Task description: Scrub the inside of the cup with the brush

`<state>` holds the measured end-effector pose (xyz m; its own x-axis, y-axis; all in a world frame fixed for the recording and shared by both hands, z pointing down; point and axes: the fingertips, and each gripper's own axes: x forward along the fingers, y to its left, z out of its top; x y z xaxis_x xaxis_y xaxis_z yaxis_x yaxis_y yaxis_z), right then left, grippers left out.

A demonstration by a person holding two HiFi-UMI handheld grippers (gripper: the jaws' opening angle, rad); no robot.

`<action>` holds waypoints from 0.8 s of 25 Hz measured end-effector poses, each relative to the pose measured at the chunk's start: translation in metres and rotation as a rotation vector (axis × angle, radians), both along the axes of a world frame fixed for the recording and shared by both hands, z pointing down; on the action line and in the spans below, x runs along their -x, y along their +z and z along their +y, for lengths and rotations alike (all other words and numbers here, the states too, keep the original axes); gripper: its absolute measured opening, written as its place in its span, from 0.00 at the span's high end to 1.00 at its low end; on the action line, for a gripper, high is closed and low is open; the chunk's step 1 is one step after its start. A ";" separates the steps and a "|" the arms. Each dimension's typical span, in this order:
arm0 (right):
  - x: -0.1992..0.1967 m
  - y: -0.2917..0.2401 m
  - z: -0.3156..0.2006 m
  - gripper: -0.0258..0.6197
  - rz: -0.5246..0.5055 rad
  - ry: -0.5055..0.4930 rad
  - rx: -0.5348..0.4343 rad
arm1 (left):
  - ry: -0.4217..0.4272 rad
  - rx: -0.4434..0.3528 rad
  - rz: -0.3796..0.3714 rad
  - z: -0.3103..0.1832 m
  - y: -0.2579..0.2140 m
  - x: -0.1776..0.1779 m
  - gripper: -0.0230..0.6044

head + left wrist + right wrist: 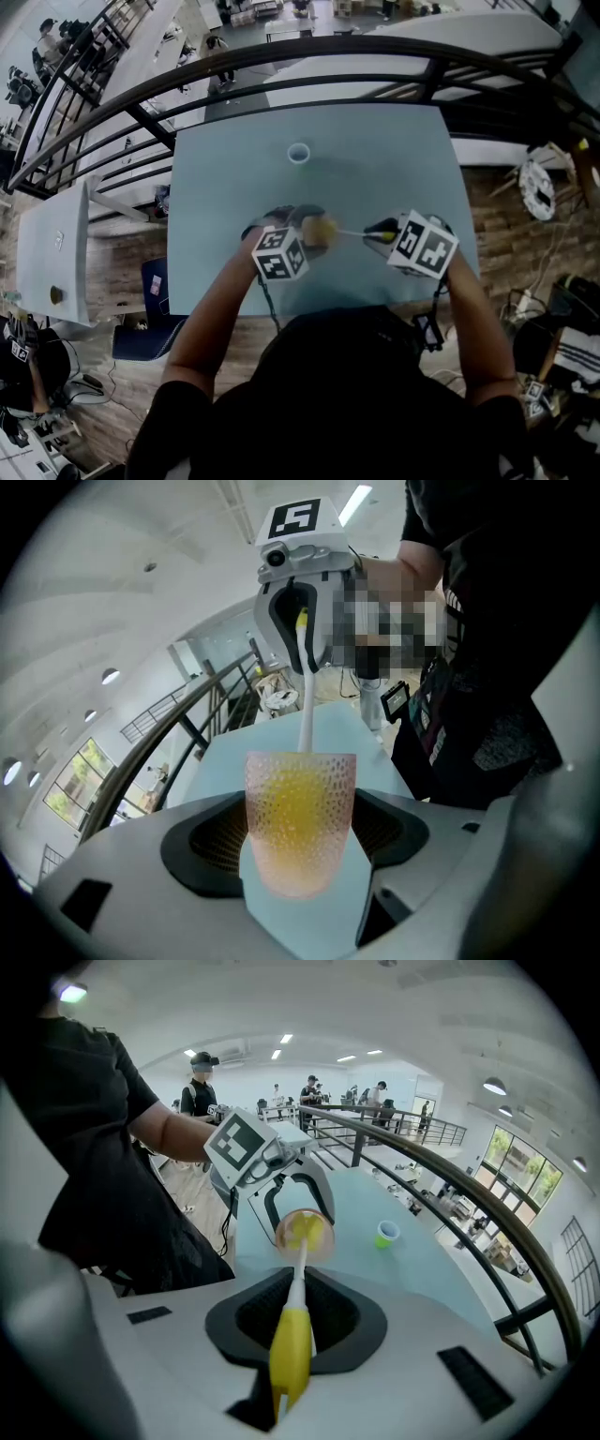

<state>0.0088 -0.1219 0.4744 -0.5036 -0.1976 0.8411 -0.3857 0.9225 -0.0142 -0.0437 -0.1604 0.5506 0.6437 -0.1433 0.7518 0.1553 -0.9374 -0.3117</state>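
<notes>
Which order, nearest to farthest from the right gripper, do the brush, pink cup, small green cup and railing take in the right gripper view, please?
1. brush: held by the right gripper itself.
2. pink cup: straight ahead, around the brush head.
3. small green cup: farther right, on the table.
4. railing: beyond the table.

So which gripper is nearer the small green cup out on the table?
Left. The small green cup lies straight ahead of the left gripper; the right gripper sits farther off to the side.

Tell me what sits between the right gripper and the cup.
Only the brush, its white shaft running from the right gripper into the cup; the right gripper view shows it.
</notes>
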 end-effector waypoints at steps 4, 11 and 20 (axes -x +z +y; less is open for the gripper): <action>0.006 -0.010 -0.001 0.89 -0.028 -0.012 -0.009 | 0.005 -0.004 -0.017 0.000 0.004 0.001 0.40; 0.006 -0.016 -0.001 0.89 -0.045 -0.005 -0.022 | -0.009 -0.008 -0.016 -0.006 0.009 0.008 0.40; -0.015 -0.031 0.006 0.89 -0.084 0.017 -0.033 | -0.040 -0.013 -0.049 -0.018 0.014 0.021 0.40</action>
